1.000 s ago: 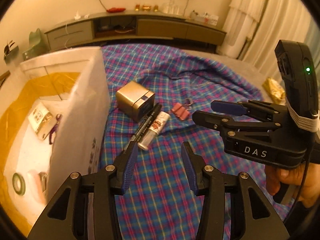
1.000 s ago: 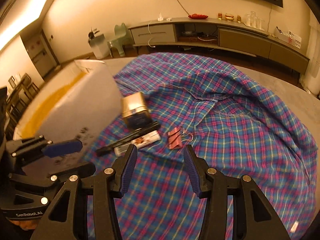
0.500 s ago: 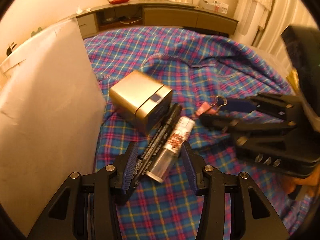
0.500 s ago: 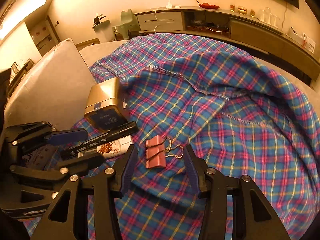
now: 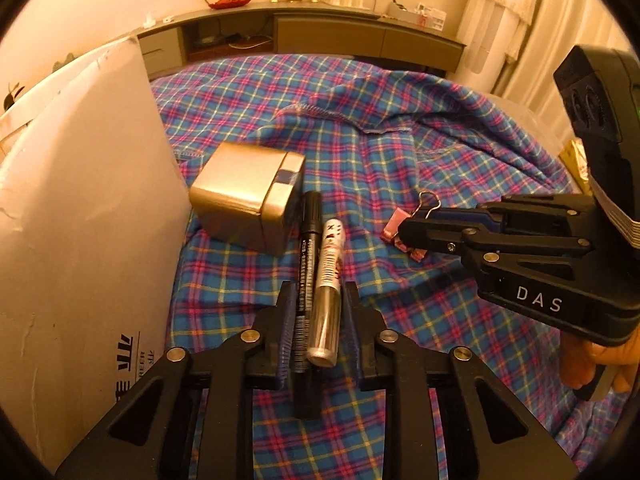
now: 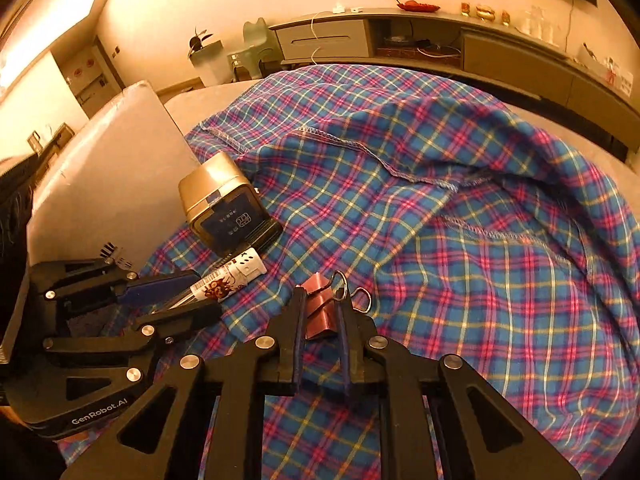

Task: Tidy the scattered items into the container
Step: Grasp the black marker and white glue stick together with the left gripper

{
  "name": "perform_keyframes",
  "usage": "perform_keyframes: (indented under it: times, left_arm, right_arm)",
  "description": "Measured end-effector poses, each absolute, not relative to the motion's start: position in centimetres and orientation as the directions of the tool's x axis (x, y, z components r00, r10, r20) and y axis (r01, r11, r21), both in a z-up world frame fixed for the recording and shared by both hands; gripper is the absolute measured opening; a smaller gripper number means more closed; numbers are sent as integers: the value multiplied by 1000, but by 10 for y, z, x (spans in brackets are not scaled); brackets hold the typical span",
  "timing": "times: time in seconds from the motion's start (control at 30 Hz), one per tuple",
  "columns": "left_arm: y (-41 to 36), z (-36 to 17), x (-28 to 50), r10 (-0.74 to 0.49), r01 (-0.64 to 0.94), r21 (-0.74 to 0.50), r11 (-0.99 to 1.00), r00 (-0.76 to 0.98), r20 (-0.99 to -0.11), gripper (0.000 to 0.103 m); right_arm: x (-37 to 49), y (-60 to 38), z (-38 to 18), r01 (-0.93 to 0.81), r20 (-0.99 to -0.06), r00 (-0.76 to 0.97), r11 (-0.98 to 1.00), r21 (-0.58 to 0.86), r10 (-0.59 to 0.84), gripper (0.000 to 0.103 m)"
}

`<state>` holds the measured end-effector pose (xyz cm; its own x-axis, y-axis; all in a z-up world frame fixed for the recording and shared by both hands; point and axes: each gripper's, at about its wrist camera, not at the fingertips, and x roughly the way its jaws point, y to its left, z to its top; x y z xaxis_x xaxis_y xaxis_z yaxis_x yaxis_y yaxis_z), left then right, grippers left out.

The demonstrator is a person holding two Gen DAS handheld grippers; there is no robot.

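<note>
My left gripper (image 5: 318,300) is shut on a black marker (image 5: 307,264) and a silver tube (image 5: 329,272) with a white printed cap, both lying on the plaid cloth. My right gripper (image 6: 322,306) is shut on pink binder clips (image 6: 319,312) on the cloth. The right gripper also shows in the left wrist view (image 5: 416,226) over the clips (image 5: 394,229). The left gripper shows in the right wrist view (image 6: 192,292), around the tube (image 6: 234,274). A gold tin box (image 5: 248,196) lies beside the white cardboard container (image 5: 80,208).
The plaid cloth (image 6: 460,240) covers the surface in folds. The container's white wall (image 6: 112,184) stands at the left, its inside hidden. A low cabinet (image 5: 340,36) with small objects runs along the far wall. Curtains (image 5: 520,12) hang at the right.
Both grippers moved down and forward onto the cloth and closed: the left around the marker and tube, the right around the binder clips. The container's inside dropped out of view.
</note>
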<state>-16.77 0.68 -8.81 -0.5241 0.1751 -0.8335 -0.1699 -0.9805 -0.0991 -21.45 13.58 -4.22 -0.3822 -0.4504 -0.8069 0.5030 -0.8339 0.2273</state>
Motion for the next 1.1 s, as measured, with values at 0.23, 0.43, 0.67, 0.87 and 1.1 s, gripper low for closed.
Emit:
perform_keyframes:
  times: [0.23,0.43,0.67,0.87,1.1]
  left_arm:
    - [2,-70,-162,222,-181,-146,-973,-540,-812,11]
    - [0,-70,-157,243,-190,-166,-968,-528,-814,10]
    - [1,-82,-159,241,-183,-170,-968,-508,-827,36]
    - [0,-96,-162,248,-173,-185,-967,-496,-832,41]
    - [4,-94,-159,262,-197,-186,-963,-500,-826,26]
  right_arm:
    - [-206,148,-35,470,-793,-384,-839,275,-474,14]
    - [-192,152,-30,452,-791,-383,-844,290,-477,13]
    - [-172,169,-18,396,-777,-385,-850,348,-498,11]
    - [-145,174,-10,377,-766,-379,-843,383,-518,7]
    - [-136,173,-29,376,-816,-384,-880,289,-432,7]
